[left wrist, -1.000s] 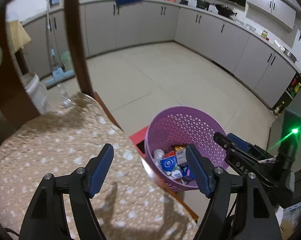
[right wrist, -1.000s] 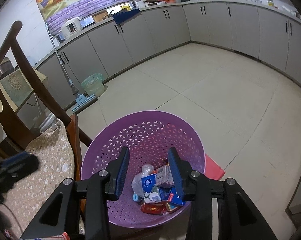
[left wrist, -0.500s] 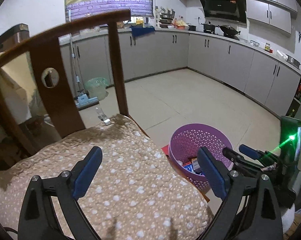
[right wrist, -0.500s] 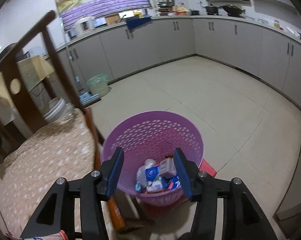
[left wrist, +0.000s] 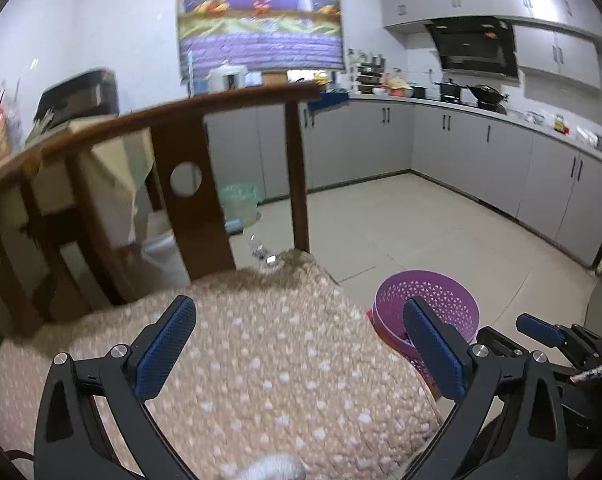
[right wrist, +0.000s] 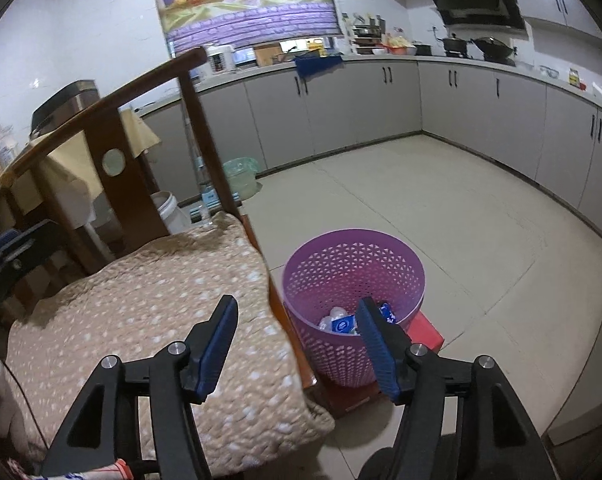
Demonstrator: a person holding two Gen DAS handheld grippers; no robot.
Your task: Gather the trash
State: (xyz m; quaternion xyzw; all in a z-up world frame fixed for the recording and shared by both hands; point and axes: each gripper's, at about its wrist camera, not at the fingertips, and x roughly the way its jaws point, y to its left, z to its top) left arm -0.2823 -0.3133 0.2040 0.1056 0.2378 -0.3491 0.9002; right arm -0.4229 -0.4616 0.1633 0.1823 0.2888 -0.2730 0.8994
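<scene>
A purple mesh basket (right wrist: pixel 353 264) stands on the floor beside the chair, with wrappers and small blue packets (right wrist: pixel 343 324) at its bottom. My right gripper (right wrist: pixel 297 302) hovers above and short of the basket. Its jaws are opening and nothing is between them. My left gripper (left wrist: pixel 299 308) hangs over the chair's spotted cushion (left wrist: pixel 281 360). Its jaws are opening wide and hold nothing. In the left wrist view the basket (left wrist: pixel 433 292) sits to the right, partly behind my right finger, and the right gripper's tip (left wrist: pixel 541 330) shows beyond it.
A wooden chair back (left wrist: pixel 189 184) rises behind the cushion (right wrist: pixel 141 300). A red flat thing (right wrist: pixel 425 332) lies under the basket. A green bin (right wrist: pixel 241 174) and a white bucket (right wrist: pixel 171 210) stand by the grey cabinets (right wrist: pixel 481 112). Tiled floor (right wrist: pixel 441 208) spreads to the right.
Both grippers have risen and drawn back from the basket, and their jaws have widened. The basket now looks smaller and the chair back has come into view.
</scene>
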